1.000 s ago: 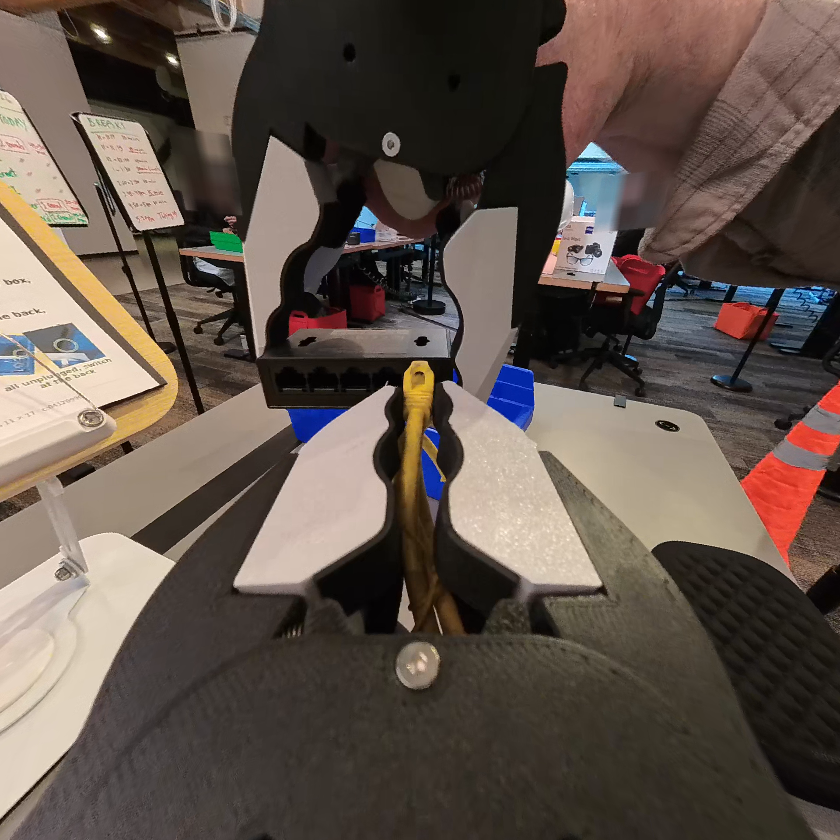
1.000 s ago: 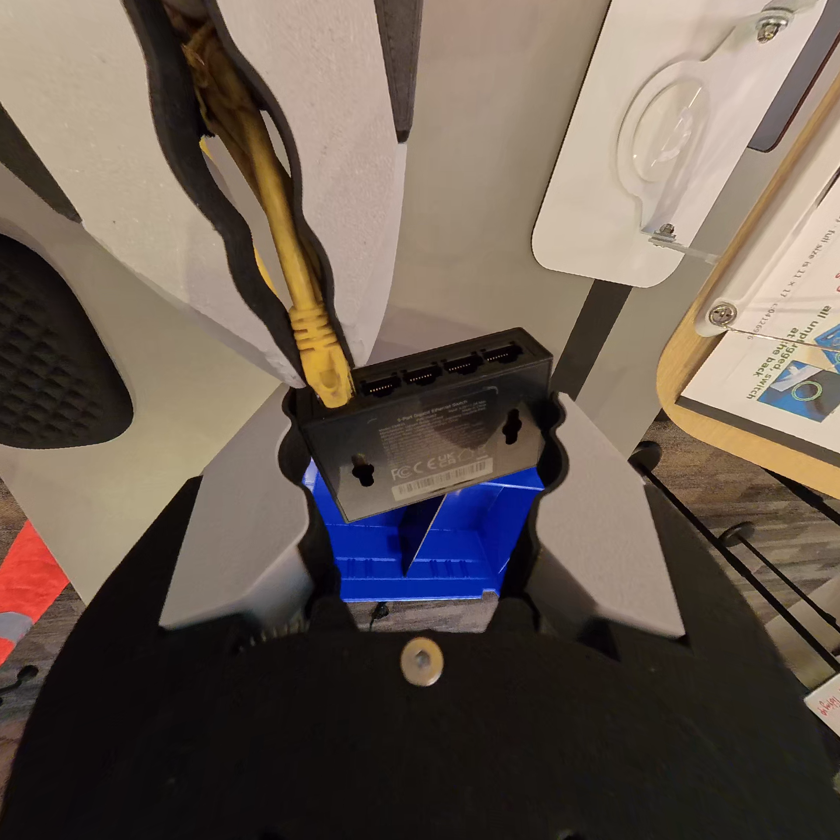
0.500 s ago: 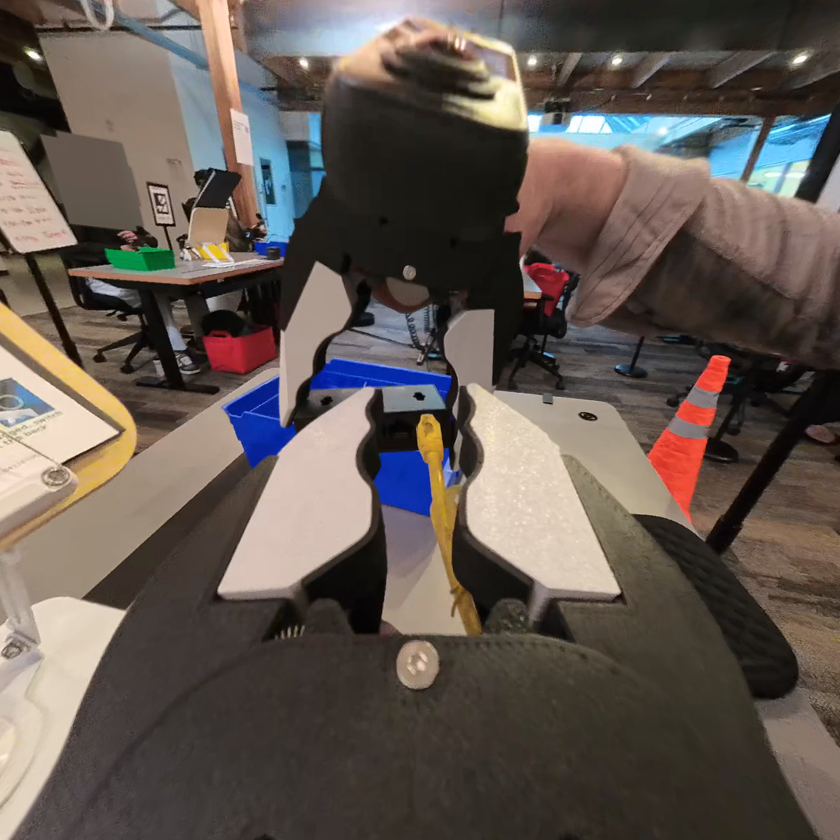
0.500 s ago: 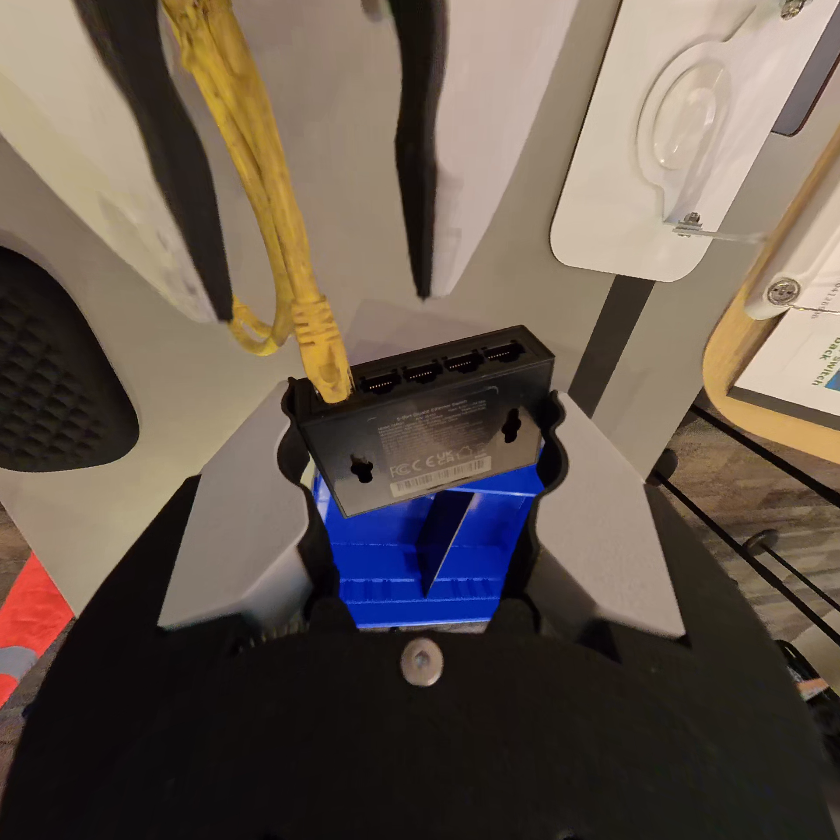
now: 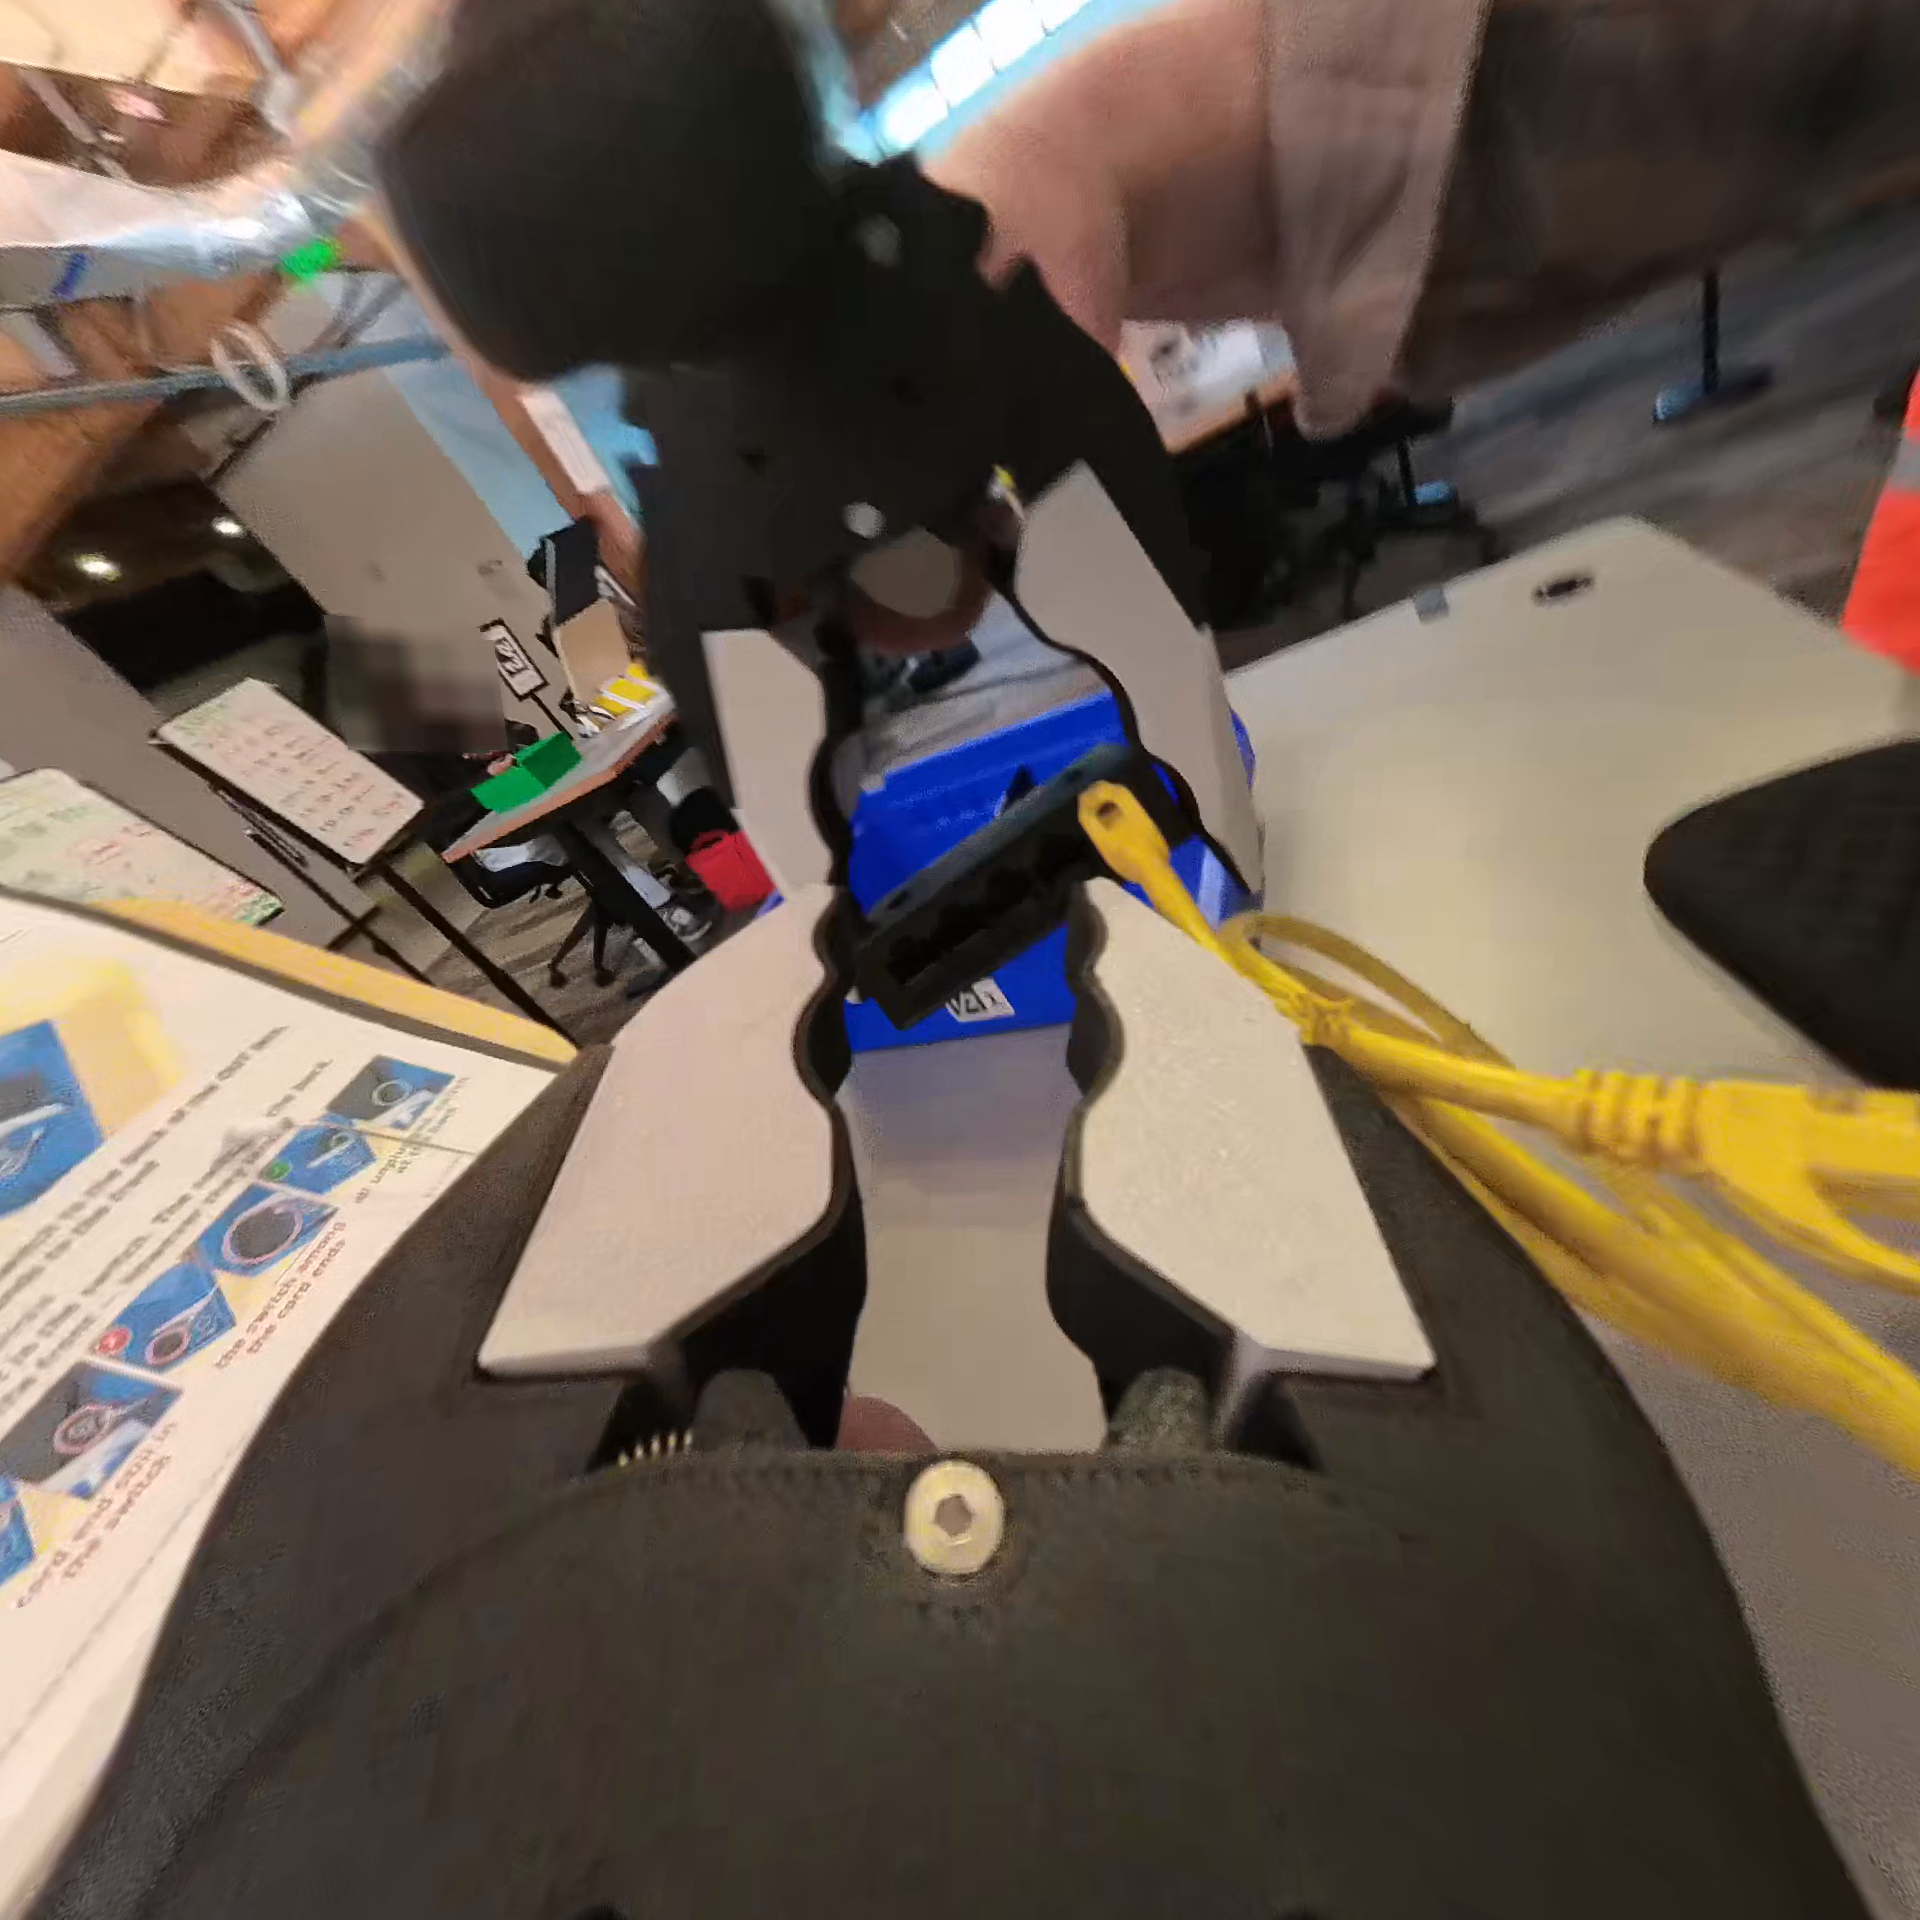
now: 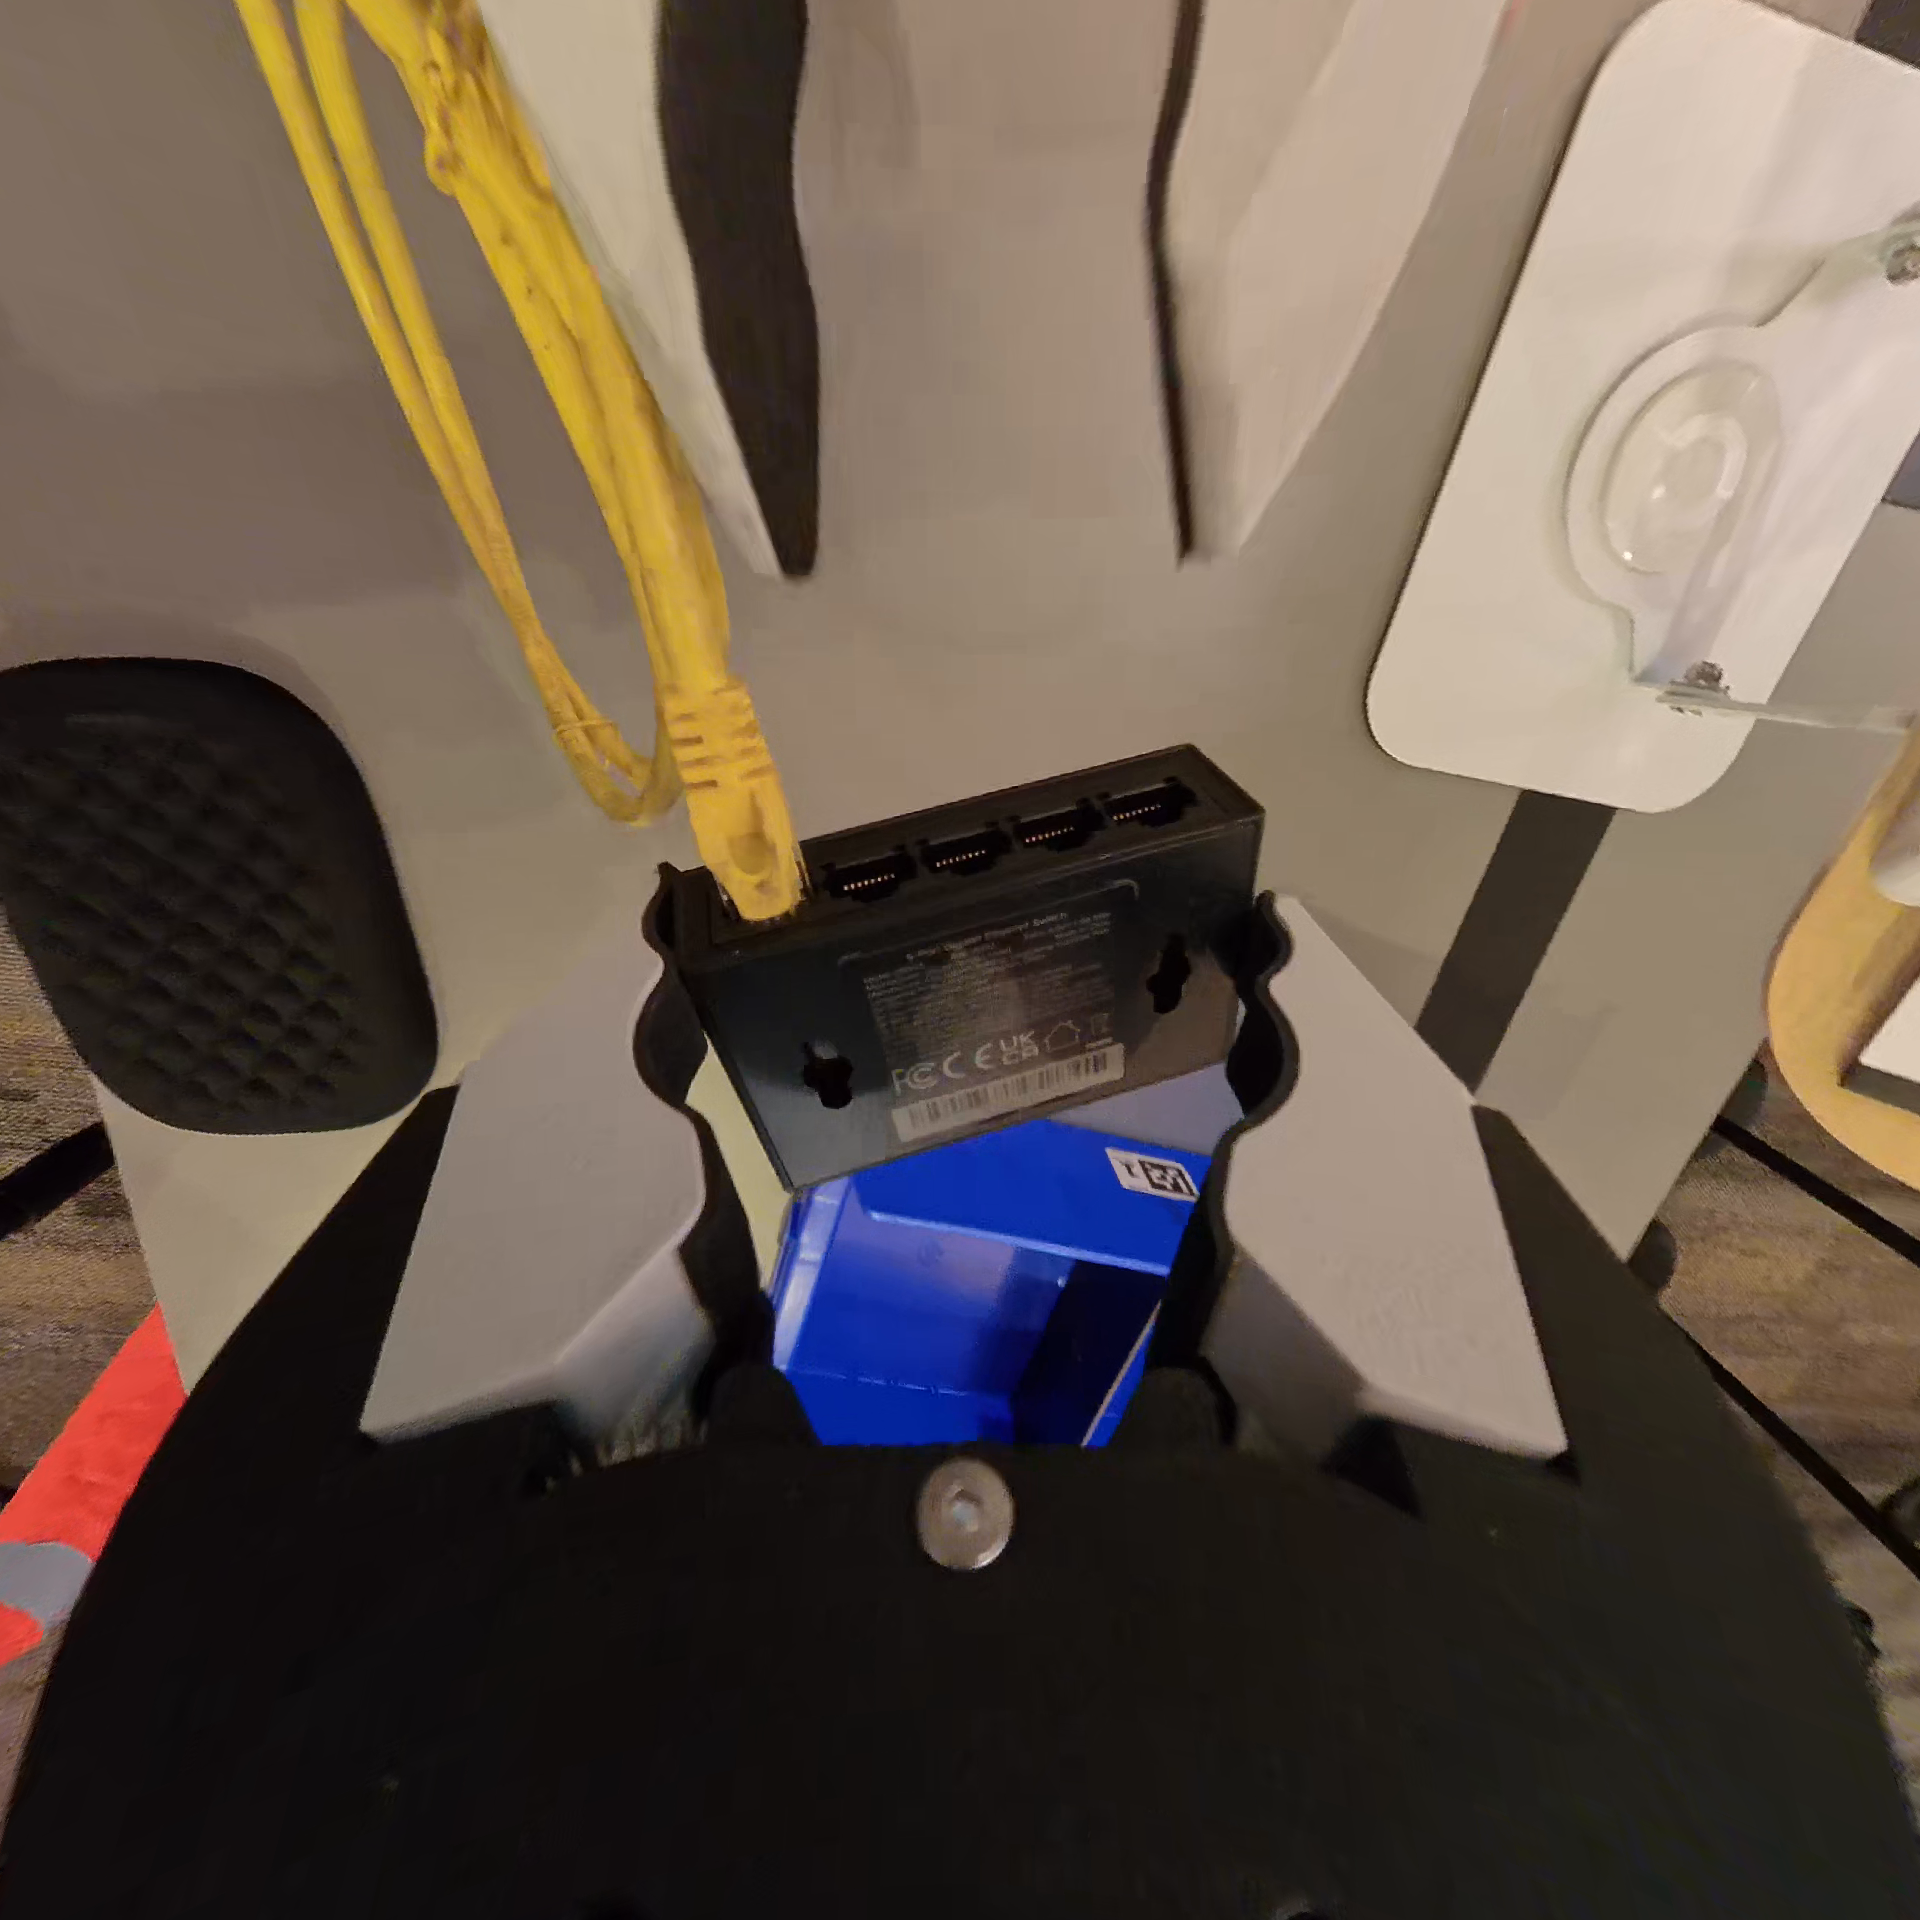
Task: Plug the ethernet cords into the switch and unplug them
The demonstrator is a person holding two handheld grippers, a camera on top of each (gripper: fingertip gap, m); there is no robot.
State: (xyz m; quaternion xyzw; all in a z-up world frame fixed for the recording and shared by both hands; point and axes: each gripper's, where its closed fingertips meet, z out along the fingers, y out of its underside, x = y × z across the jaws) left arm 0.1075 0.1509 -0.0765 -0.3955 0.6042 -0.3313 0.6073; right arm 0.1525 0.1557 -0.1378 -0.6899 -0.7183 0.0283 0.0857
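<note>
My right gripper (image 6: 966, 930) is shut on the black switch (image 6: 987, 997) and holds it by its two ends, ports facing away, above the table. One end of the yellow ethernet cord (image 6: 732, 810) is plugged into the leftmost port. The rest of the cord hangs loose. In the left wrist view the switch (image 5: 997, 862) sits tilted just ahead, and the cord (image 5: 1455, 1091) trails off to the right with its free plug (image 5: 1725, 1127) in the air. My left gripper (image 5: 956, 914) is open and empty, a short way back from the ports. It also shows in the right wrist view (image 6: 987, 561).
A blue bin (image 6: 987, 1278) stands on the grey table (image 5: 1507, 727) under the switch. A black textured pad (image 6: 208, 894) lies on the table's right side. A wooden board with an instruction sheet (image 5: 208, 1195) on a white stand base (image 6: 1558, 520) is at the left. An orange cone (image 5: 1886, 582) stands beyond the table. My right fingertips sit around 8 cm from my left ones.
My left gripper has opened, let go of the yellow cord and drawn back and leftward. The cord stays plugged in the switch and now hangs loose to the right.
</note>
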